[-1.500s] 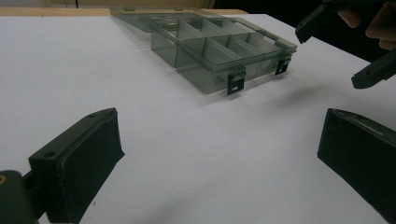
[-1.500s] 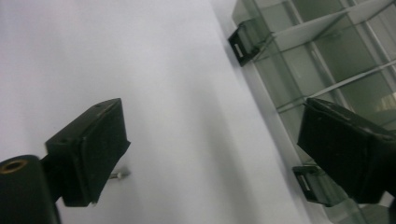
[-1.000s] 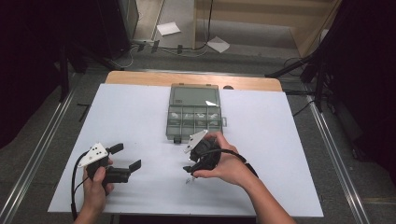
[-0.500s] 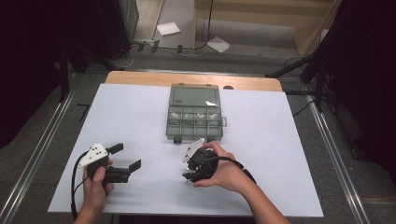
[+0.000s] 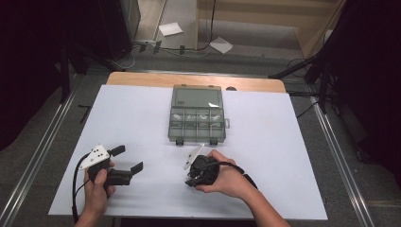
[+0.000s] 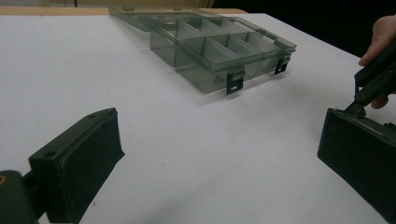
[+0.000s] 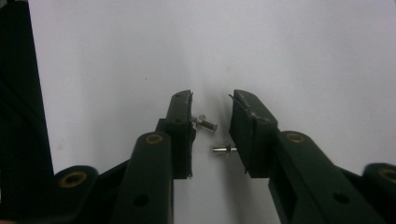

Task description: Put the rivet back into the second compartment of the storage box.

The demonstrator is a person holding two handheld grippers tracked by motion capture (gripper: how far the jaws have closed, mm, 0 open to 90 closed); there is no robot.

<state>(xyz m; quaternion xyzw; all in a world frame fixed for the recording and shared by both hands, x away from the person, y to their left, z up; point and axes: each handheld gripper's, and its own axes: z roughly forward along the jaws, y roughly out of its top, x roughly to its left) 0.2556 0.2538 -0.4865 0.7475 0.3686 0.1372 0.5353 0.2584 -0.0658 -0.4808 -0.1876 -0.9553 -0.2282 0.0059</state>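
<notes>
Between the fingers [image 7: 180, 135] of the right gripper [image 7: 212, 135], which stand parted by a narrow gap and grip nothing, lie two small metal pins on the white tabletop [image 7: 303, 56]. One pin [image 7: 205, 123] lies just beside the inner face of the left-hand finger, possibly touching it; the other pin [image 7: 223, 150] lies lower in the gap, with its tip at the opposite finger. Both are short, shiny and silver, each with a wider head or collar.

The right gripper [image 5: 201, 171] points down at the tabletop, held in the right hand [image 5: 227, 179]. Beyond it sits an open, translucent grey compartment box [image 5: 196, 122], with small pale items in its cells.

The left gripper [image 5: 124, 164] is wide open and empty, held low over the tabletop, well apart from the box [image 6: 219, 51].
</notes>
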